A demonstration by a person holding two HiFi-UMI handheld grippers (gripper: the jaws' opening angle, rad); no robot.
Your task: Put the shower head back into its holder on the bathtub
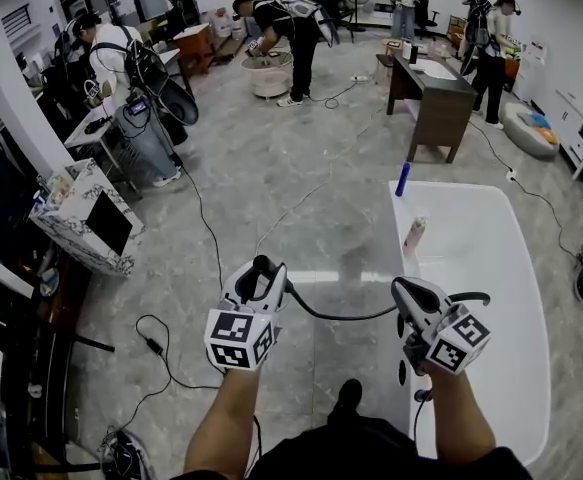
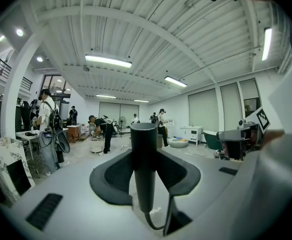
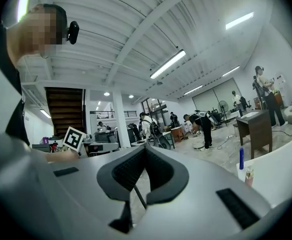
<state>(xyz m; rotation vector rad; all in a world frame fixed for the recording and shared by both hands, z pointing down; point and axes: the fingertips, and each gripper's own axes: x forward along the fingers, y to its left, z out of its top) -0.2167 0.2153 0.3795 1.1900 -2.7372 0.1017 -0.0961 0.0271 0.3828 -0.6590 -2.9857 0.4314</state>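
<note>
Left claw (image 1: 259,278) is clamped on the shower head (image 2: 144,154), handle upright. The right claw (image 3: 144,151) is pinched shut on the hose (image 1: 341,316) a bit further along, I'd guess so the slack doesn't drag or snag. The head's up in the air just left of the tub (image 1: 491,268), so not home yet, and I can't pick out the holder.

No lettering can be read (marker cubes (image 1: 239,340) show only patterns).
</note>
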